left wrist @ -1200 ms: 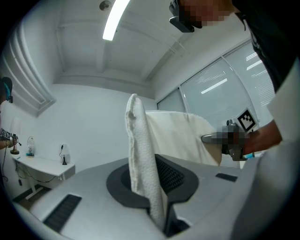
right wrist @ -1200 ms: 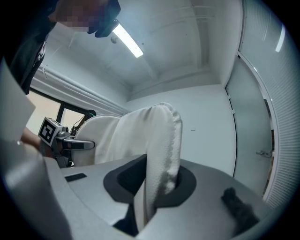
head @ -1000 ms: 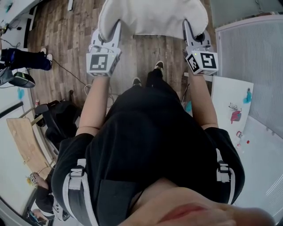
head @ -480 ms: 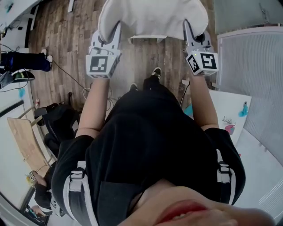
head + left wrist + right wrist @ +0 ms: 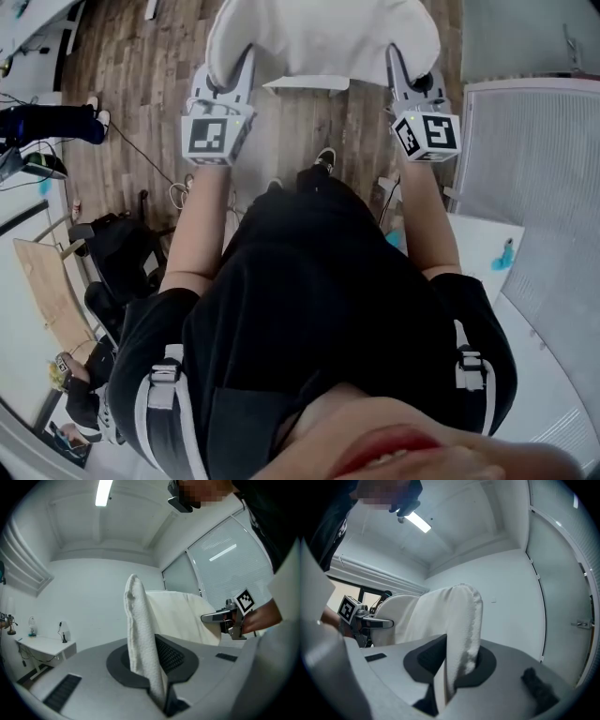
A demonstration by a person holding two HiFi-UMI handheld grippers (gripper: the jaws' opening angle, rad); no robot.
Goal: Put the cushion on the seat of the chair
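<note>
Currently itemised, operator:

1. Your arms: both forearms reach straight ahead, side by side. Left gripper [image 5: 228, 73] and right gripper [image 5: 408, 70] point level, marker cubes uppermost.
2. Your jaws: each pair is closed narrow, pinching a fold of the white cushion [image 5: 323, 37] between its fingers [image 5: 246, 67].
3. Obscured: the cushion's far edge is cut off at the head view's top, the tips vanish under fabric, and a white slab [image 5: 307, 82] beneath cannot be identified.
4. Cushion: spread between both pairs of fingers, above the wooden floor [image 5: 141, 84].
</note>
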